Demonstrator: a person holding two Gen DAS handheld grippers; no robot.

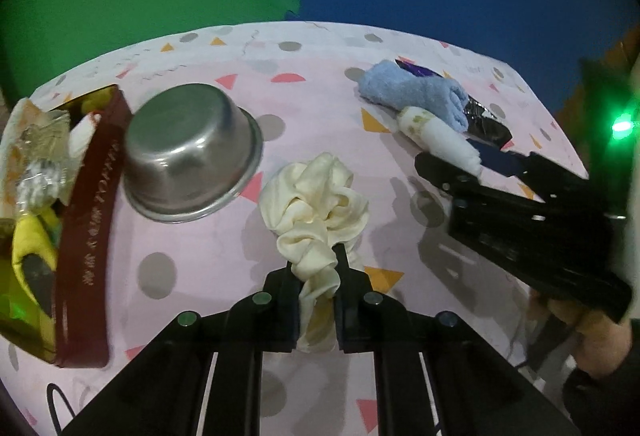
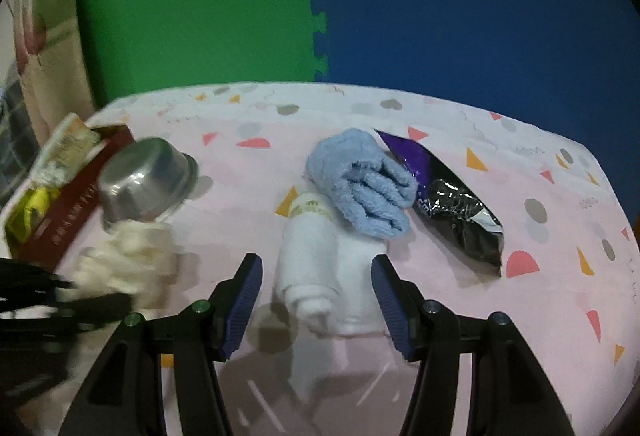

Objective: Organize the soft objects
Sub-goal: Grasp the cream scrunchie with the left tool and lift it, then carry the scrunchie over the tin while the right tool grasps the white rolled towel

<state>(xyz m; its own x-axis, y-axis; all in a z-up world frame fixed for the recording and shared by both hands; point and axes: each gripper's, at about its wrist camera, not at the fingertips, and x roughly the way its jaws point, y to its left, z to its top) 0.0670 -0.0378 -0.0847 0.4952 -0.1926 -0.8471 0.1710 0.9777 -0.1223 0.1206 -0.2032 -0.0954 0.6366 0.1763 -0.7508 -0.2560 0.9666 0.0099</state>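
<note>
A crumpled cream cloth [image 1: 316,196] lies on the pink patterned table [image 1: 192,276], and my left gripper [image 1: 318,270] is shut on its near end. The same cloth [image 2: 128,256] appears blurred in the right wrist view. A white rolled towel [image 2: 312,260] lies between the blue-padded fingers [image 2: 246,288] of my right gripper [image 2: 316,276], which stands open with gaps on both sides. In the left wrist view the right gripper [image 1: 476,166] straddles the white roll [image 1: 440,134]. A folded light blue towel [image 2: 360,188] rests against the far end of the roll.
An upturned steel bowl [image 1: 188,152] stands left of the cream cloth. A dark red box [image 1: 92,236] holding yellow and wrapped items sits at the table's left edge. A dark snack packet [image 2: 456,212] lies right of the blue towel. Green and blue foam mats [image 2: 320,16] rise behind.
</note>
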